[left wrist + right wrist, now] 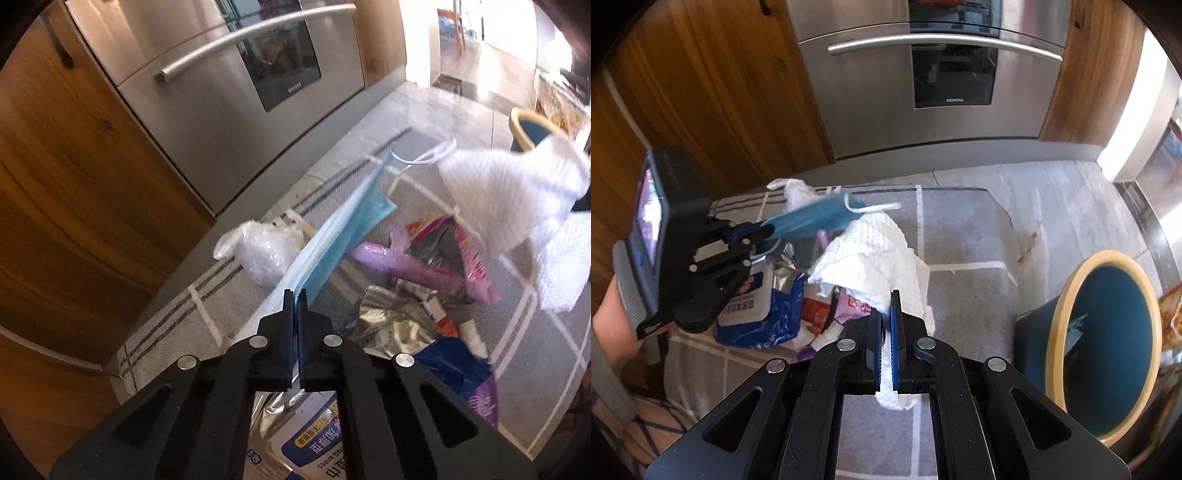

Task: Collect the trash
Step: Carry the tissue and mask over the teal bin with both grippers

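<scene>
Trash lies heaped on a grey rug point(960, 236) with pale grid lines, spread on the kitchen floor in front of a steel oven point(923, 85) set between wooden cabinet fronts point(713, 92). In the heap are a blue pack of wet wipes point(757, 314), a pink wrapper point(476, 262), a silvery foil pouch point(388, 325) and, at the far edge nearest the oven, a crumpled clear plastic bag point(266, 251).

From the heap, a blue face mask point(332, 236) is pinched edge-on in the left claw point(294, 295), whose jaws are shut tight on it; the mask sticks out ahead of the fingertips, lifted above the pile, its white ear loop point(424, 155) trailing at the far end. In the right wrist view a person's hand point(613, 317) holds that tool at the left.

Closed likewise, the right claw point(885, 306) grips a white paper towel point(868, 258), which bunches out beyond the fingertips over the heap, with a tail of it hanging down between the fingers.

To the right, just off the rug's corner, stands a teal bin point(1060, 295) with a pale yellow rim, well apart from both claws.
</scene>
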Demonstrator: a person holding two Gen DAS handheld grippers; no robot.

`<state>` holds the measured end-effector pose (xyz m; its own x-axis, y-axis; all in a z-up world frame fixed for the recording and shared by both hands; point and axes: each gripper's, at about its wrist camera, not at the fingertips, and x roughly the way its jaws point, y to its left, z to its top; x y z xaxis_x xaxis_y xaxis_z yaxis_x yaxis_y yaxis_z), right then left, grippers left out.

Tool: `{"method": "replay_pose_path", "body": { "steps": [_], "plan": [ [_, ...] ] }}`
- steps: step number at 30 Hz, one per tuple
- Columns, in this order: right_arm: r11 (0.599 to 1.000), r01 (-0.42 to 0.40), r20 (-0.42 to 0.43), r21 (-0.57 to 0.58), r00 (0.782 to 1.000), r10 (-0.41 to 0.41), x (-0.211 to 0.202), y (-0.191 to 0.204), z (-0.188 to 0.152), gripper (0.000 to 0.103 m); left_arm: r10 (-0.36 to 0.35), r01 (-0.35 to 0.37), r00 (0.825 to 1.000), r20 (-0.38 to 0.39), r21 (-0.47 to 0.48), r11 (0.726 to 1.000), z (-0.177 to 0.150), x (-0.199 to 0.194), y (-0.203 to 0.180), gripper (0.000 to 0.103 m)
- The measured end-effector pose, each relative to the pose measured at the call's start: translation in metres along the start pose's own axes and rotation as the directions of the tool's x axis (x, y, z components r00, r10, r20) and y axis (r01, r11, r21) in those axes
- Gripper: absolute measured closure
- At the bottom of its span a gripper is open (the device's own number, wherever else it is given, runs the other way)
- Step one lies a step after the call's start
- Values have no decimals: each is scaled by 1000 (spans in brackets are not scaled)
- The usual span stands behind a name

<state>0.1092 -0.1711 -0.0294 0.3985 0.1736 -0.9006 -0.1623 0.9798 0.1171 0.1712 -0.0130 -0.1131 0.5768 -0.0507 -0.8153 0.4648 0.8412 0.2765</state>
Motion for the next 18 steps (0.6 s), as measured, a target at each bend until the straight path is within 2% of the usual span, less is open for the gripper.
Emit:
{"method": "replay_pose_path", "body": {
  "steps": [5, 11, 18],
  "plan": [
    [999, 9, 23, 42, 1000, -10, -11, -6, -2, 98, -7, 9, 999, 42, -43, 999, -3, -28, 7, 102],
    [992, 16, 60, 123, 998, -23, -27, -16, -6, 98, -14, 29, 989, 146, -101, 994, -3, -83, 10, 102],
    [993, 81, 117, 89, 989, -91, -50, -14, -17, 98, -43, 72, 976, 216, -128, 989, -6, -130, 0, 102]
  ]
}}
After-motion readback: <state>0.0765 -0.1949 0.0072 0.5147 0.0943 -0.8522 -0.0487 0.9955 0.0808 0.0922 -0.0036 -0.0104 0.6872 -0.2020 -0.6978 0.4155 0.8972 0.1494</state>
